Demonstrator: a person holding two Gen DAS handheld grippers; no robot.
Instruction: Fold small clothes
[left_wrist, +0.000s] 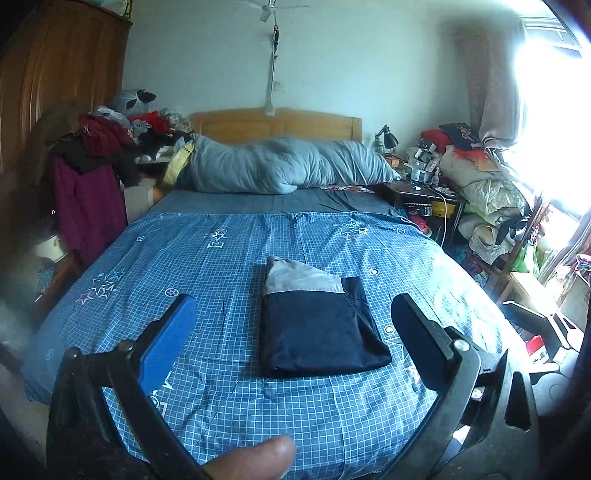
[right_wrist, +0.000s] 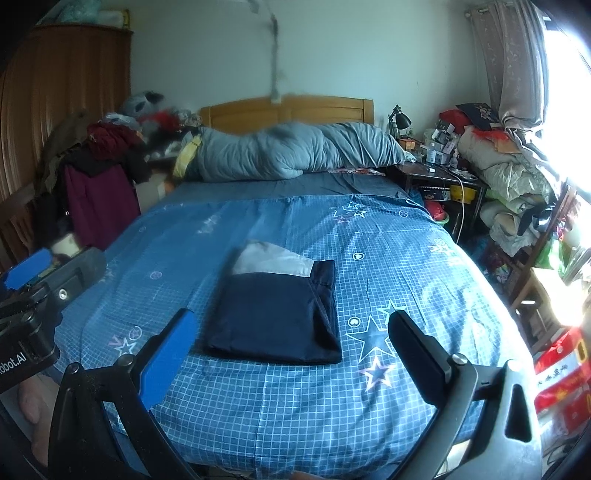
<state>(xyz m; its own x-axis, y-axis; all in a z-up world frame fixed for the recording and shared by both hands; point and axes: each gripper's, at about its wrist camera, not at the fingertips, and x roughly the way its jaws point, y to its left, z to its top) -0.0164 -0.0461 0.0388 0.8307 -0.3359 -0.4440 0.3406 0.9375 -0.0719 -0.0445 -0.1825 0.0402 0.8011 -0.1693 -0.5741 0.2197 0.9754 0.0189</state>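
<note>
A small navy garment (left_wrist: 317, 325) with a grey band at its far end lies folded into a flat rectangle on the blue checked bedspread (left_wrist: 229, 258). It also shows in the right wrist view (right_wrist: 275, 319). My left gripper (left_wrist: 293, 325) is open and empty, held above the bed's near edge, with the garment seen between its fingers. My right gripper (right_wrist: 291, 338) is open and empty, a little nearer than the garment and to its right. The left gripper's body (right_wrist: 44, 280) shows at the left edge of the right wrist view.
A rolled grey duvet (left_wrist: 280, 166) lies across the head of the bed before the wooden headboard (left_wrist: 273, 123). Piled clothes (left_wrist: 99, 147) and a wardrobe (left_wrist: 55, 74) stand at left. A cluttered bedside table (left_wrist: 421, 177) and stacked bedding (left_wrist: 487, 184) stand at right.
</note>
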